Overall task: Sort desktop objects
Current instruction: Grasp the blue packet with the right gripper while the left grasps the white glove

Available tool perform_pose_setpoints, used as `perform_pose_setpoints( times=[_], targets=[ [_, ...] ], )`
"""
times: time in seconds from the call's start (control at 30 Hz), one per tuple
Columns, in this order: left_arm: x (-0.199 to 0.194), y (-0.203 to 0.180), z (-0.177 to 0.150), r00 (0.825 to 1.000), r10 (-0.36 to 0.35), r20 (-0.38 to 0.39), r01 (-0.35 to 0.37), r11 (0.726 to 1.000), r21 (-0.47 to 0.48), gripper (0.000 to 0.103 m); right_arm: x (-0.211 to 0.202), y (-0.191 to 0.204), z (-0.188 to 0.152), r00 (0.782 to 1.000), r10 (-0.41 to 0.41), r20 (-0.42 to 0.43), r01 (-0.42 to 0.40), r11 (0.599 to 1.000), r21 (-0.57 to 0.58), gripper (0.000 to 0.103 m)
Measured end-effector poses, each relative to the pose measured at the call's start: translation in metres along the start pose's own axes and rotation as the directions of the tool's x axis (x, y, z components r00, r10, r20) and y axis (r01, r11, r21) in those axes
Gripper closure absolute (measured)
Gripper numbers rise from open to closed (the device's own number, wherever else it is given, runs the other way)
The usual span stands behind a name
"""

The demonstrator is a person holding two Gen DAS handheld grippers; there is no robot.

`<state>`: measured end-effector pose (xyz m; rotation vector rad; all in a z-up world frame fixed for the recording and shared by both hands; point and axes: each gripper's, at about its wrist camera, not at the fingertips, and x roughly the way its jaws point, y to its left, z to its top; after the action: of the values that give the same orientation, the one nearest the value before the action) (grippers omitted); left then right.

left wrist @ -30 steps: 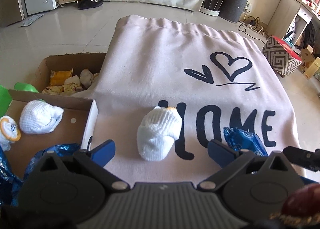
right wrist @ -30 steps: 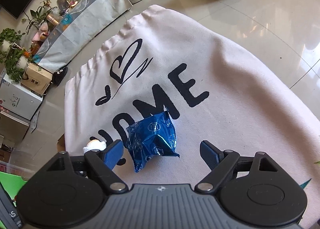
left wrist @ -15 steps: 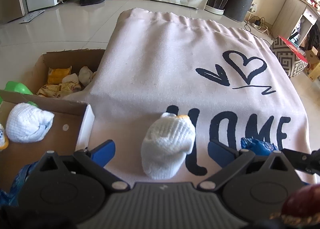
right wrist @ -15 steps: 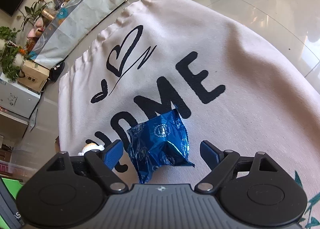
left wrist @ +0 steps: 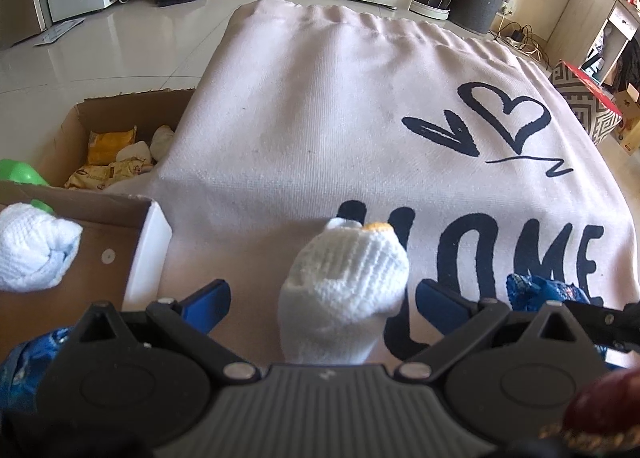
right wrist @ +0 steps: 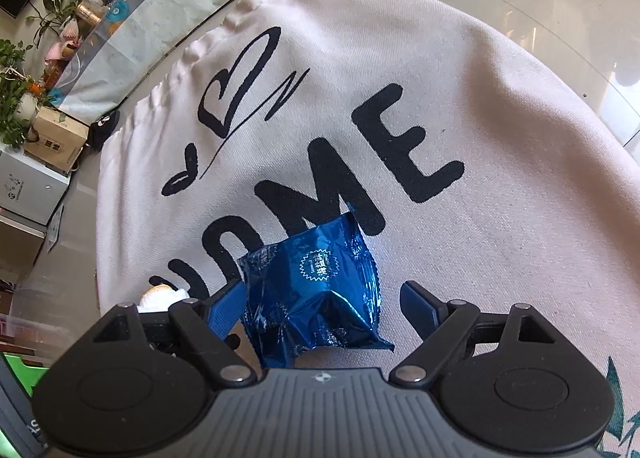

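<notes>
Right, a pale cloth [left wrist: 320, 130] printed HOME covers the worktop. At its left edge sit two cardboard boxes: the far box [left wrist: 72, 126] holds yellow packets, the near box [left wrist: 116, 226] a white sock ball [left wrist: 34, 252]. Left gripper [left wrist: 322, 298] hangs over a second sock [left wrist: 344, 294] lying on the cloth, jaws wide, blue pads clear of it either side. Right gripper [right wrist: 322, 304] has its jaws spread around a blue packet [right wrist: 316, 290] on the cloth; the left pad looks just against the wrapper, the right pad stands apart.
</notes>
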<state>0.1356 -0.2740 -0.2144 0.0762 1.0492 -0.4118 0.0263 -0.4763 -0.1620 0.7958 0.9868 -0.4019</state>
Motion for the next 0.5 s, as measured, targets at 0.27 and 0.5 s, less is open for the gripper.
perform_pose_setpoints(
  times=[0.27,0.5],
  targets=[
    [0.004,-0.01,-0.005,0.998,0.038,0.044,-0.041,0.997,0.063,0.001,0.007,0.004,-0.004,1.0,0.003,-0.005,-0.003,1.0,-0.013,0.017],
    [-0.001,-0.021,-0.013,0.994,0.04,0.098,-0.054,0.987,0.148,0.031,0.01,0.01,-0.011,1.0,0.009,0.011,-0.009,0.998,-0.063,0.021]
  ],
)
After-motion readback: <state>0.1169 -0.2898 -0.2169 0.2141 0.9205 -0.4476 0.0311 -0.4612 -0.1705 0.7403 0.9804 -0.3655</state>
